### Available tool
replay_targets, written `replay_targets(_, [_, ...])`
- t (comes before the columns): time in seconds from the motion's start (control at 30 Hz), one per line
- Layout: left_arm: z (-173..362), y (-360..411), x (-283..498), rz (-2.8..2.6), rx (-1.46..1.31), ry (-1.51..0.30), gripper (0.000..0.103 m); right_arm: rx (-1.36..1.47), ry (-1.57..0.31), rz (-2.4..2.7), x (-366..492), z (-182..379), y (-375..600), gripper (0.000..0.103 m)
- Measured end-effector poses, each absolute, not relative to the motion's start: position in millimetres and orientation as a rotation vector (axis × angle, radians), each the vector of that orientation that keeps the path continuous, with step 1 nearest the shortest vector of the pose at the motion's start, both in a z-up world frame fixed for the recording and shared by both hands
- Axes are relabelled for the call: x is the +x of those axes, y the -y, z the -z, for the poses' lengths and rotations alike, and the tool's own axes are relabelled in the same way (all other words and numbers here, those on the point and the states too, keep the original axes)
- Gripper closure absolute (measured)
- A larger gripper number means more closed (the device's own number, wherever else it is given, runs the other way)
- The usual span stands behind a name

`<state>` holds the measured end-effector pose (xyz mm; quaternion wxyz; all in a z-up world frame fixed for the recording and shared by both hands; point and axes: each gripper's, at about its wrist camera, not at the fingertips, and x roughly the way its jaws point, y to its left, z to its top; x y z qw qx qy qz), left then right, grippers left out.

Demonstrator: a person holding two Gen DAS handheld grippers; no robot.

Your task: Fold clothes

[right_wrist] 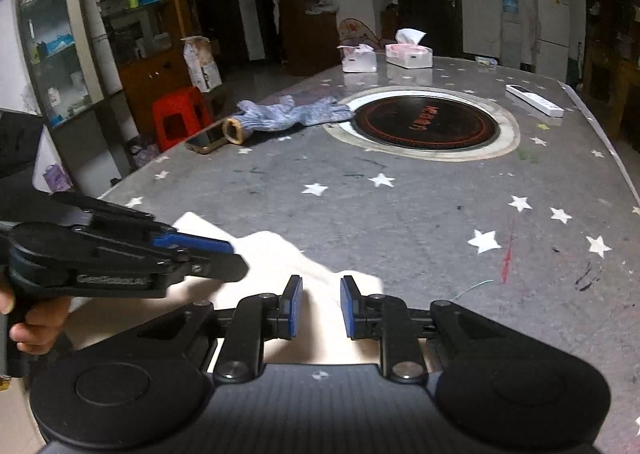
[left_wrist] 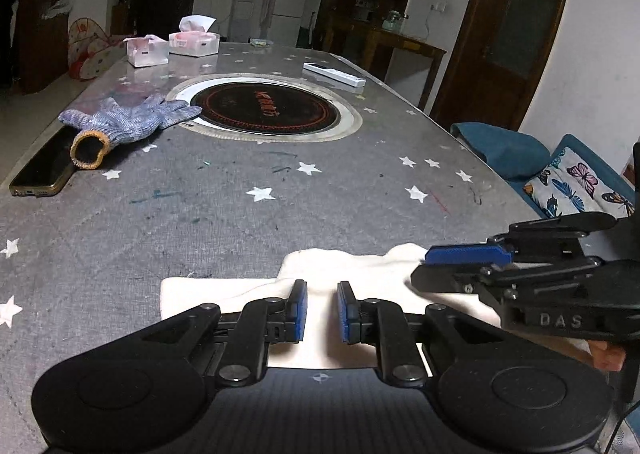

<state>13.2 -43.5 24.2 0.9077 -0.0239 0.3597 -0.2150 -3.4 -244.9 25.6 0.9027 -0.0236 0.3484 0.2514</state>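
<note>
A cream-white folded cloth (left_wrist: 240, 288) lies on the grey star-patterned table (left_wrist: 280, 205) at its near edge; it also shows in the right wrist view (right_wrist: 280, 254). My left gripper (left_wrist: 322, 310) hovers over the cloth with its jaws a little apart and nothing between them. My right gripper (right_wrist: 321, 306) is likewise open over the cloth's right part. The right gripper shows from the side in the left wrist view (left_wrist: 424, 266), above the cloth's right end. The left gripper shows from the side in the right wrist view (right_wrist: 236, 258).
A blue-grey knit glove (left_wrist: 120, 121) and a phone (left_wrist: 44, 169) lie at the table's left edge. A round black cooktop (left_wrist: 264, 109) sits mid-table. Two tissue packs (left_wrist: 192, 41) and a white remote (left_wrist: 334, 73) lie at the far end. A blue sofa (left_wrist: 560, 173) stands to the right.
</note>
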Motion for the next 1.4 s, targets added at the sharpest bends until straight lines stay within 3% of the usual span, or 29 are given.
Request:
replay_targets(0.2, [-33.7, 44.2, -2.5, 0.443, -0.037, -0.717, 0.076, -0.066, -0.727, -0.513, -9.3, -22.8, 241.0, 0.083])
replay_targets(0.8, [-25.2, 37.5, -62.8, 0.456, 0.015, -0.705, 0.076, -0.141, -0.73, -0.648, -75.1, -24.2, 221.9, 0.083])
replay_targets(1.4, [-25.3, 31.1, -78.2, 0.444, -0.034, -0.707, 0.076, -0.111, -0.741, -0.601, -112.7, -24.4, 279.4, 0.083])
